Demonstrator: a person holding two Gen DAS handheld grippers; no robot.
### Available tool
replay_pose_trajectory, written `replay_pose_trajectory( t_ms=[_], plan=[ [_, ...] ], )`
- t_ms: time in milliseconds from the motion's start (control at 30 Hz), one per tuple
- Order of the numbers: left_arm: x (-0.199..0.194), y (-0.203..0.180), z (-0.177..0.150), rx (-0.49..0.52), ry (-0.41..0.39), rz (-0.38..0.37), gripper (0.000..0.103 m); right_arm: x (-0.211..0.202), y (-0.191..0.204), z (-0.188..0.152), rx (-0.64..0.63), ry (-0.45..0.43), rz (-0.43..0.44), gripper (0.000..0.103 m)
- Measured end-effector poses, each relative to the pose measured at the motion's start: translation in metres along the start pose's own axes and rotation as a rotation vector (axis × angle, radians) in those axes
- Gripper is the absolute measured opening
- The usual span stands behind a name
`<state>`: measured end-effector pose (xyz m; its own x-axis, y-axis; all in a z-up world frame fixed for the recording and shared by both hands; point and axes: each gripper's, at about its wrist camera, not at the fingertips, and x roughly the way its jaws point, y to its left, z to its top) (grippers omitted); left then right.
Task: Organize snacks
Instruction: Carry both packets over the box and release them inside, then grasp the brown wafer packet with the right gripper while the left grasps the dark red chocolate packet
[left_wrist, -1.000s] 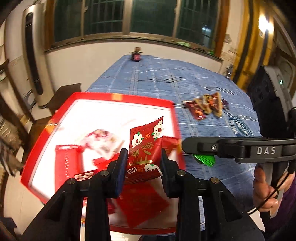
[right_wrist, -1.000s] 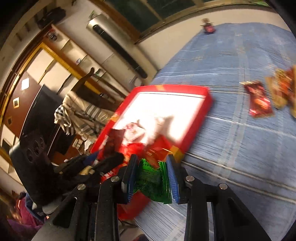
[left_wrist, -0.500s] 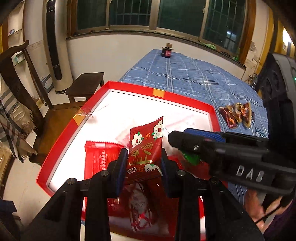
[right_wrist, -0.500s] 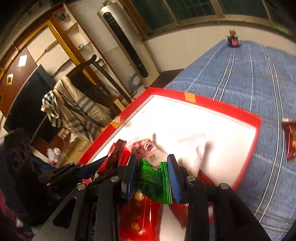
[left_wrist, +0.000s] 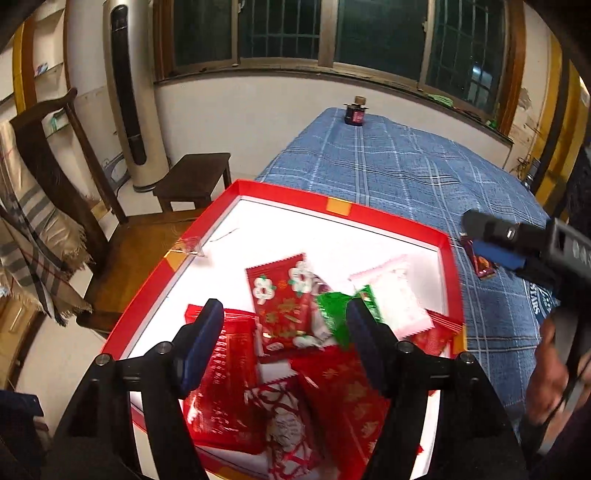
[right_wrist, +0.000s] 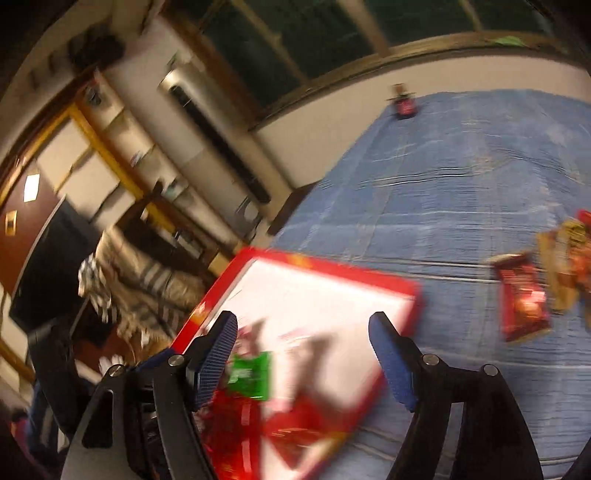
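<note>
A red box with a white inside (left_wrist: 388, 218) lies at the table's near left edge and holds several snack packets. A red flowered packet (left_wrist: 284, 299) and a green packet (left_wrist: 334, 314) lie loose in it. My left gripper (left_wrist: 284, 339) is open and empty just above them. My right gripper (right_wrist: 303, 354) is open and empty above the box (right_wrist: 332, 269); the green packet (right_wrist: 251, 374) shows below it, blurred. It also shows at the right of the left wrist view (left_wrist: 495, 243). More snacks (right_wrist: 524, 299) lie on the blue cloth to the right.
The blue checked tablecloth (left_wrist: 388, 162) runs back to a small dark jar (left_wrist: 354, 114) at the far edge. A wooden chair with a striped scarf (left_wrist: 40, 221) and a stool (left_wrist: 195, 177) stand left of the table. A dark snack packet (left_wrist: 480, 262) lies right of the box.
Both grippers have opened. The red flowered packet dropped from the left one and the green packet from the right one into the box. The right gripper has drawn back to the right.
</note>
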<state>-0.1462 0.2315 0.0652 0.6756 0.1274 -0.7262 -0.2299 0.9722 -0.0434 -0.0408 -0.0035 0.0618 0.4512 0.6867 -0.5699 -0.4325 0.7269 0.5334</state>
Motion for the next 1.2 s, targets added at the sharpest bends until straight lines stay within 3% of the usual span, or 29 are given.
replay_pose_trajectory(
  t_ms=[233,400,533,767,833,867,900,1067,1200],
  plan=[
    [-0.014,-0.039,0.004,0.082,-0.029,-0.045,0.072,-0.073,-0.096,0.013,0.203,-0.143,-0.048,0.077],
    [-0.021,-0.088,0.012,0.197,-0.049,-0.099,0.075,-0.100,-0.135,0.024,0.273,-0.189,-0.105,0.077],
    [-0.020,-0.130,0.019,0.296,-0.048,-0.127,0.075,-0.090,-0.164,0.034,0.300,-0.142,-0.157,0.077],
    [0.005,-0.174,0.022,0.350,0.020,-0.142,0.075,-0.040,-0.200,0.041,0.375,-0.055,-0.100,0.077],
    [0.017,-0.182,0.023,0.339,0.053,-0.145,0.075,-0.029,-0.206,0.040,0.384,-0.040,-0.074,0.074],
    [0.024,-0.186,0.025,0.328,0.075,-0.151,0.075,-0.026,-0.204,0.041,0.376,-0.043,-0.075,0.067],
    [0.028,-0.189,0.026,0.322,0.086,-0.152,0.075,-0.023,-0.205,0.041,0.368,-0.036,-0.085,0.049],
    [0.051,-0.211,0.032,0.289,0.137,-0.140,0.075,-0.031,-0.218,0.038,0.434,-0.049,-0.088,0.042],
    [0.068,-0.232,0.038,0.278,0.160,-0.129,0.075,-0.061,-0.238,0.040,0.521,-0.137,-0.041,0.040]
  ],
)
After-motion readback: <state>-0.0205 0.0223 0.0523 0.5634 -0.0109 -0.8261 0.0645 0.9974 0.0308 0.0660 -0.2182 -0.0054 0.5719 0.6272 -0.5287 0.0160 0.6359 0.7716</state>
